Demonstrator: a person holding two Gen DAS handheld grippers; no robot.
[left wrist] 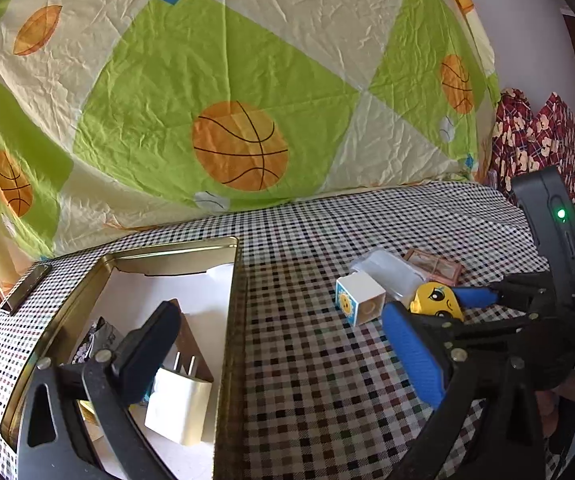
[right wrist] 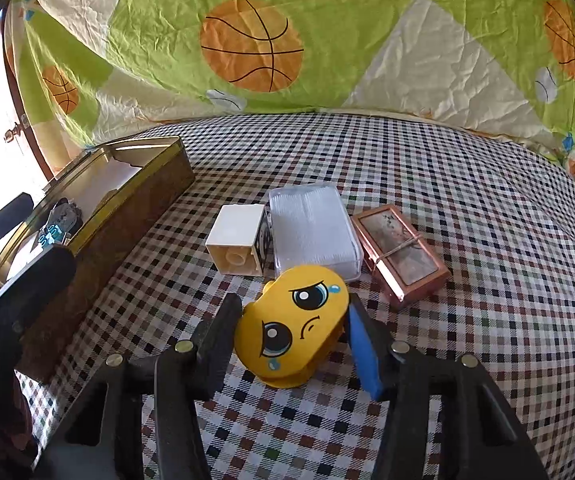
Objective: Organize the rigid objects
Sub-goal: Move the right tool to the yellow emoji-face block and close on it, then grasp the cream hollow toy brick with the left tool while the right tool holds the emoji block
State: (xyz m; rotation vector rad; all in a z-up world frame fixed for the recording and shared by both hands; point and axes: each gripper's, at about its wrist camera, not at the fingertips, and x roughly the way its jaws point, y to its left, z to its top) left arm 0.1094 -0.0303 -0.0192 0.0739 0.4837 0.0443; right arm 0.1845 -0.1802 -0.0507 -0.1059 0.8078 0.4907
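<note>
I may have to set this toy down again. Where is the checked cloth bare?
Bare: between the gold tin and the white cube block, and right of the copper framed box. Crowded: cube, clear plastic case and yellow crying-face toy.

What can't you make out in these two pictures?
- Tin box contents: left view, left gripper finger covers part; right view, box wall hides most.
- White cube side print: right view, clear plastic case hides it.
- Right gripper contact with the yellow face toy: unclear.
</note>
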